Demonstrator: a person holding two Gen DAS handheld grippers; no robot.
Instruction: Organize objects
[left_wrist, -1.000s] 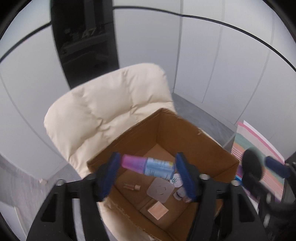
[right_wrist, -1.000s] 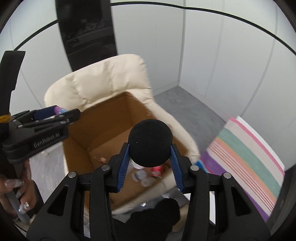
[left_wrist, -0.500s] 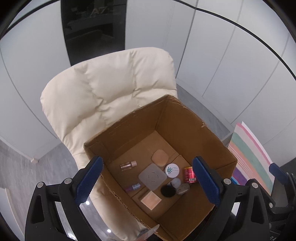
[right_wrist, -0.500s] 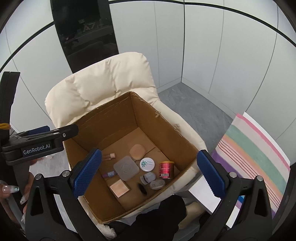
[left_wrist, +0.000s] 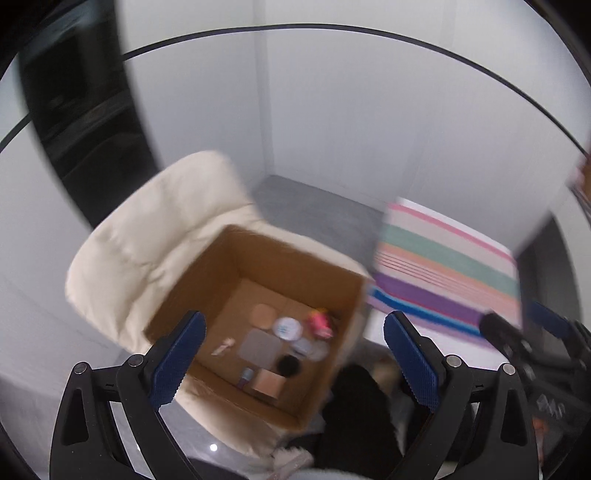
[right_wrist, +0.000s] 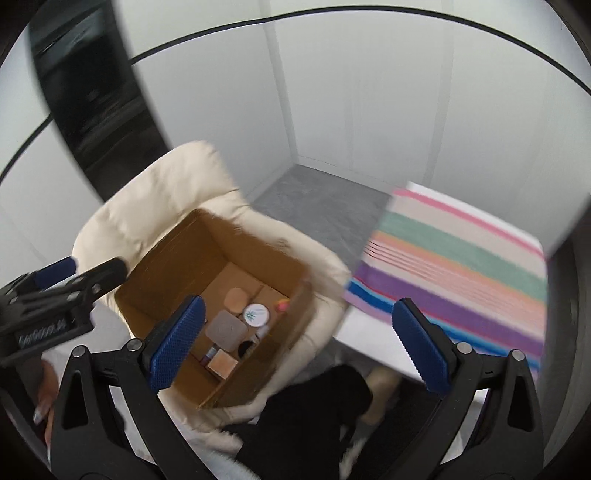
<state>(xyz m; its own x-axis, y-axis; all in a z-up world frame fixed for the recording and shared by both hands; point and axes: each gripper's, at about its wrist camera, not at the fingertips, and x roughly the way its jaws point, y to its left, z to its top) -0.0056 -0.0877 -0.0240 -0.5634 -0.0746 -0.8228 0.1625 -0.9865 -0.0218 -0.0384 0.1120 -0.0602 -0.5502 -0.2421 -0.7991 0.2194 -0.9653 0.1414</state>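
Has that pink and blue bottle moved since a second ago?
Yes. It was clamped between the left gripper's fingers above the cardboard box; now it lies on the box floor beside the square tan compact, and the jaws stand open.

My two wrist views look steeply down from above, sharing the cardboard box (left_wrist: 207, 280) (right_wrist: 177, 254) and striped cloth (left_wrist: 443, 273) (right_wrist: 461, 258).

You have the cardboard box (left_wrist: 255, 295) on the chair (left_wrist: 155, 236) at your left, with small items inside it, and the striped cloth (left_wrist: 443, 273) lies to its right.
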